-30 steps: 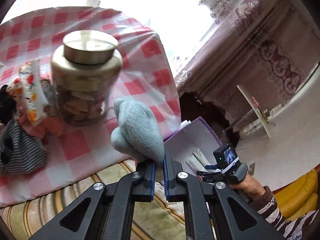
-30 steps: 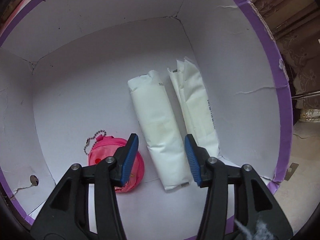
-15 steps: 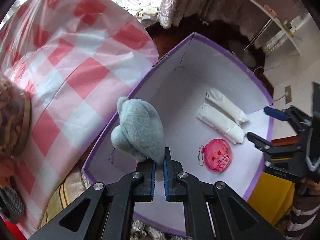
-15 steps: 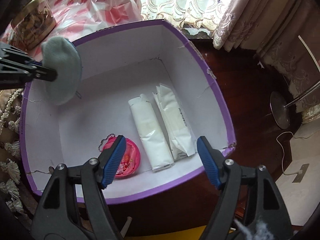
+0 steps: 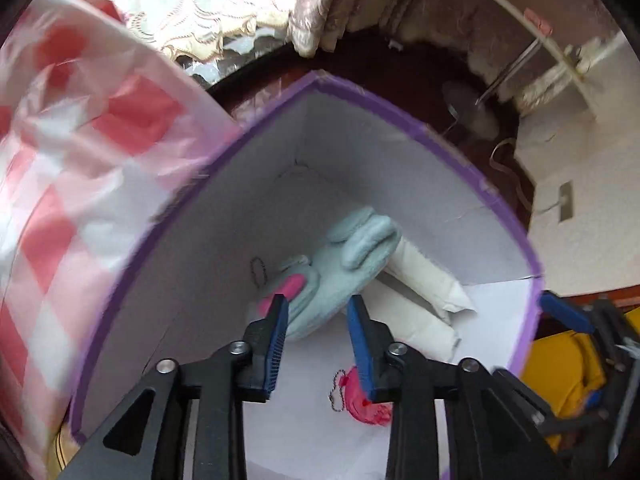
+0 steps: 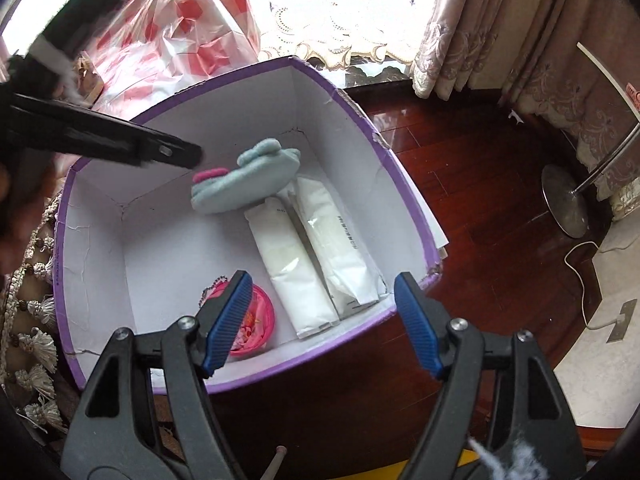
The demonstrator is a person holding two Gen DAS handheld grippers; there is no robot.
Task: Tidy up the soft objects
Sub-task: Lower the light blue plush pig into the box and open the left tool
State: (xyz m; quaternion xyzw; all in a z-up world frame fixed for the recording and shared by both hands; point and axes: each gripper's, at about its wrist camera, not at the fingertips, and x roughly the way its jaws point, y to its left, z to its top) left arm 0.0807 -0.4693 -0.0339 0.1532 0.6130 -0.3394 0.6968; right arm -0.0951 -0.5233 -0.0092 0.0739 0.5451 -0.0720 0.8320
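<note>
A pale blue plush toy (image 5: 352, 256) with a pink patch lies inside the purple-rimmed white box (image 5: 400, 108), resting on the far ends of two white soft packs (image 6: 296, 268). My left gripper (image 5: 316, 304) hovers just above the plush. Its jaws are opening and its pads are clear of the toy. From the right wrist view the plush (image 6: 248, 182) sits near the far corner, with a left finger (image 6: 160, 150) beside it. A pink round pouch (image 6: 256, 320) with a bead chain lies at the near wall. My right gripper (image 6: 322, 280) stands open over the box's near edge, holding nothing.
A red-and-white checked cloth (image 6: 176, 20) drapes beside the box (image 6: 336, 92) on the left. Lace curtains (image 6: 480, 28) hang behind it. Dark wood floor (image 6: 460, 184) and a metal stand base (image 6: 564, 200) lie to the right. A tasselled fringe (image 6: 36, 312) hangs at the left.
The left gripper swung from the table over the box, lowered and parted its jaws, and the blue plush dropped into the box. The right gripper widened and rose back from the box floor.
</note>
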